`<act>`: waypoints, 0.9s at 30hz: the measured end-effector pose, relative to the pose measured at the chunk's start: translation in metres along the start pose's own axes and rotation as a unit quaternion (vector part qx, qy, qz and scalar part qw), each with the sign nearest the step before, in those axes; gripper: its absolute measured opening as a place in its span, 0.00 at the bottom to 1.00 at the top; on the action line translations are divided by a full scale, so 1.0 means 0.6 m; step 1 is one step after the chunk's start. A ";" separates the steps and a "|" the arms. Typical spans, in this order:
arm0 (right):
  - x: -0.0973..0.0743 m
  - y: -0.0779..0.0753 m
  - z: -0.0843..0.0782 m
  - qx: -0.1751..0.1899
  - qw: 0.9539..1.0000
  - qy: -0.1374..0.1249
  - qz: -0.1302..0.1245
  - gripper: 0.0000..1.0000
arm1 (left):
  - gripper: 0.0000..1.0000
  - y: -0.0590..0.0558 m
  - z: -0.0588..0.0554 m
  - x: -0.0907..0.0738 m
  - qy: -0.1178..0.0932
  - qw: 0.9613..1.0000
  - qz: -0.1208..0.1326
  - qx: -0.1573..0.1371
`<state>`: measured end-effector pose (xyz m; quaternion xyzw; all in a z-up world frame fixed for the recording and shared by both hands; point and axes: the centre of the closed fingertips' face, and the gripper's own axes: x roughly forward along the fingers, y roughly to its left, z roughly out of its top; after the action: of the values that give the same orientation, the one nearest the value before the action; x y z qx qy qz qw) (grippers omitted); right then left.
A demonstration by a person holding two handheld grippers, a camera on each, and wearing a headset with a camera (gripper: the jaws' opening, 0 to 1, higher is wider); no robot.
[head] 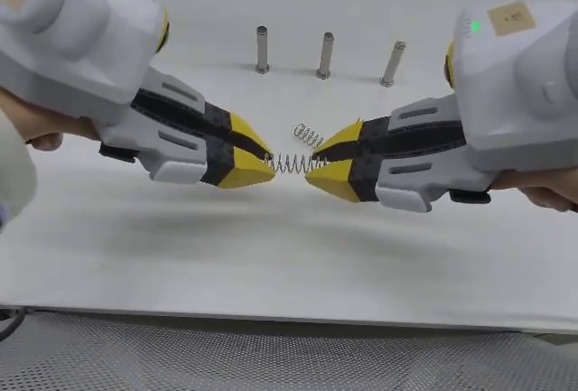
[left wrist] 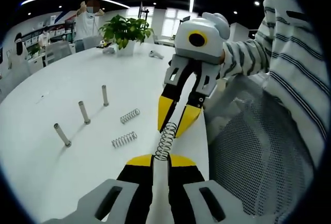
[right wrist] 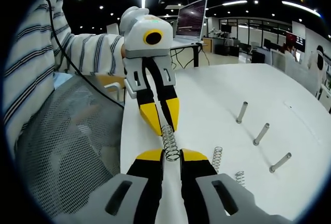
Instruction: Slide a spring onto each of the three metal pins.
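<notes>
I have my left claw (head: 267, 162) and right claw (head: 312, 165) facing each other tip to tip above the white tabletop (head: 271, 246). One spring (head: 289, 163) is stretched level between them. Each claw is clamped on one end of it, jaws nearly together around the coils. The spring hangs in the air, off the surface.

Beyond the claws, the left pin (head: 262, 49), the middle pin (head: 325, 54) and the right pin (head: 393, 62) stand in a row on the tabletop, all three shafts bare. In the left gripper view, a farther loose spring (left wrist: 130, 115) and a nearer loose spring (left wrist: 124, 139) lie flat on the tabletop between the pins and the claws, apart from each other.
</notes>
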<state>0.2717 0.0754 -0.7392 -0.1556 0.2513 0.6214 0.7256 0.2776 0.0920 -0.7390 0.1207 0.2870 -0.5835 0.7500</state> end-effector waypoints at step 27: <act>-0.020 0.013 -0.003 -0.083 0.995 0.047 0.035 0.08 | 0.02 -0.012 0.003 0.022 0.001 0.997 -0.008 0.074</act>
<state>0.2627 0.0658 -0.7336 -0.2357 0.2383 0.6570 0.6754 0.2734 0.0782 -0.7438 0.1742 0.2453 -0.6088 0.7341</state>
